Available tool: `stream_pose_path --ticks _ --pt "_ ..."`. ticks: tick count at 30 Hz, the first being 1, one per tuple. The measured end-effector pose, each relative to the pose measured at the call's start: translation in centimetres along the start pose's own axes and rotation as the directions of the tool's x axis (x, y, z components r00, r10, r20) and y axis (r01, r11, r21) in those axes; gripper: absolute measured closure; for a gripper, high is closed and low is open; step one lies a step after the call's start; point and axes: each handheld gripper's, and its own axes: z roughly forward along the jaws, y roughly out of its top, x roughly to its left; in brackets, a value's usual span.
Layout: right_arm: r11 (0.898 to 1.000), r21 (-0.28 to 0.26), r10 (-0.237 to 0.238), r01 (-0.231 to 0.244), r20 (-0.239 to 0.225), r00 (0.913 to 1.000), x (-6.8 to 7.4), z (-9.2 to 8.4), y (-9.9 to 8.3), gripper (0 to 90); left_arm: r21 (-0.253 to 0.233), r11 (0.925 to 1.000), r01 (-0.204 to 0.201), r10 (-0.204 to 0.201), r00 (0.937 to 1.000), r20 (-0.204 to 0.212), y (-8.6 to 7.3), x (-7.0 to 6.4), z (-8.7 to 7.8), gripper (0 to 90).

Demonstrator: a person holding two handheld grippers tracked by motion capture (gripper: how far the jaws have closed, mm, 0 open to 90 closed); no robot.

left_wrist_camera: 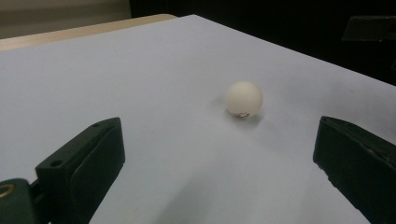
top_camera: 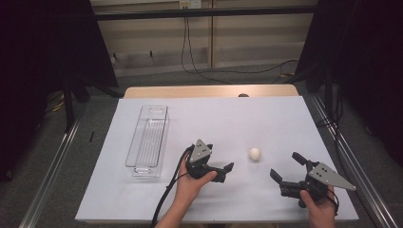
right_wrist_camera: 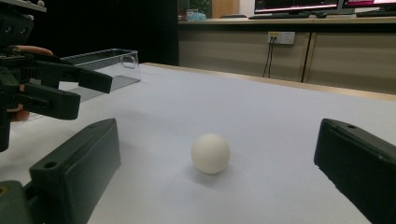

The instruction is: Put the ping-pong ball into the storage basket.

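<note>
So nearest the camera in the high view were the two hands coming in from the bottom edge, each with a gripper. The right gripper [top_camera: 285, 166] sat low on the right side of the sheet [top_camera: 266, 118], jaws spread wide apart and holding nothing. The left gripper [top_camera: 223, 172] was a bit further in, near the middle, and its jaws looked spread too; its own view confirmed it, with a big gap between the two black jaws and nothing in them.

Between the two grippers, slightly further up the table, was the ball [top_camera: 254, 153], small and white, just sitting on the sheet by itself. Neither gripper touched it. In the left gripper view the ball [left_wrist_camera: 244, 99] lay ahead of the jaws, a little right of center, with a small dark mark near its bottom. In the right gripper view the ball [right_wrist_camera: 210, 153] sat ahead, about centered in the gap, and the left gripper [right_wrist_camera: 88, 91] showed off to the left.

Further out on the left side was the bin [top_camera: 147, 140], a long clear plastic one lying lengthwise away from the person. As far as I could tell it had nothing in it. It was well apart from the ball.
</note>
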Motion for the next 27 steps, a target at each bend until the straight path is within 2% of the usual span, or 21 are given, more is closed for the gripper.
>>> stream_pose_path --ticks 10,14,20,25,27 --pt "1.0 0.001 -0.001 0.001 -0.003 1.0 -0.1 -0.1 0.0 0.1 -0.004 1.0 -0.002 0.002 0.9998 0.021 0.1 -0.1 0.7 2.3" --pt "1.0 0.001 -0.005 0.005 -0.006 1.0 -0.1 -0.1 0.0 0.2 0.009 1.0 0.0 0.0 1.0 0.003 0.2 -0.2 0.7 2.3" --pt "1.0 -0.001 0.003 -0.003 -0.005 1.0 0.0 0.0 0.0 0.2 0.0 1.0 0.004 -0.004 1.0 0.007 0.3 -0.2 1.0 2.3" --pt "1.0 0.0 0.003 -0.003 -0.005 1.0 0.0 0.0 0.0 0.2 0.019 0.9997 -0.015 0.015 0.9999 0.006 0.4 -0.2 1.2 2.3" --pt "1.0 -0.002 0.003 -0.003 -0.003 1.0 0.0 0.0 0.0 0.2 0.017 0.9998 -0.008 0.008 0.9999 0.01 0.4 -0.3 1.4 2.3"
